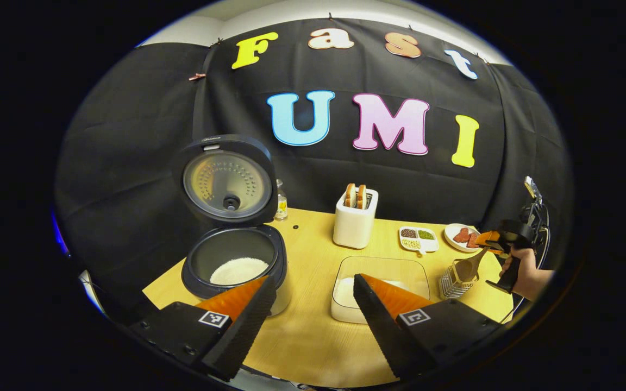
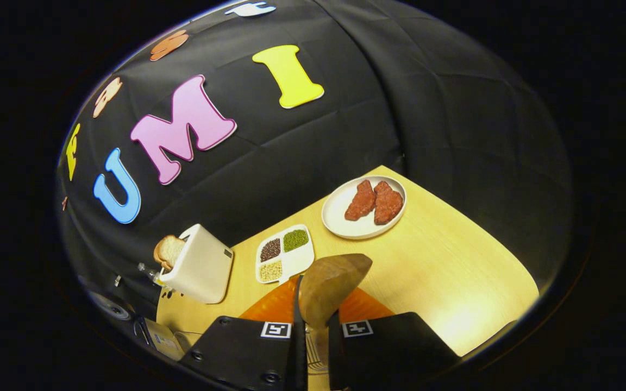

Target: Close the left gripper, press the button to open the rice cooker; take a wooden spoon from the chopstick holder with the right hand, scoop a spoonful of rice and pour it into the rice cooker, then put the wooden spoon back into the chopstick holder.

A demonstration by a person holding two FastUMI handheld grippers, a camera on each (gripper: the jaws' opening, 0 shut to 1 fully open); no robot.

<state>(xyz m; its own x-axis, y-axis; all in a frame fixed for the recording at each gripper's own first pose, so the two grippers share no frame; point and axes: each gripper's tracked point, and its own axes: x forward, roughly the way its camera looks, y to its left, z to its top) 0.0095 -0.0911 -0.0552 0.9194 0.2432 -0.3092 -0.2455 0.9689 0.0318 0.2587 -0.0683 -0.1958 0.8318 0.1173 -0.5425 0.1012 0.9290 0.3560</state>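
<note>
The black rice cooker [image 1: 231, 255] stands open at the left with its lid [image 1: 226, 182] raised and white rice in its pot. My left gripper [image 1: 314, 279] hangs open in front of it, holding nothing. A clear container of rice [image 1: 381, 271] sits mid-table. At the right, a hand [image 1: 527, 274] holds my right gripper [image 1: 487, 241], which is shut on the wooden spoon [image 1: 468, 266] just above the wire chopstick holder [image 1: 451, 285]. In the right gripper view the spoon [image 2: 332, 282] sticks out forward from between the shut fingers of the gripper [image 2: 317, 326].
A white toaster [image 1: 355, 220] with bread stands at the back centre, with a small bottle [image 1: 281, 202] beside the cooker lid. A divided tray of beans [image 2: 284, 254] and a plate with two red pieces [image 2: 364, 209] lie near the table's far right corner.
</note>
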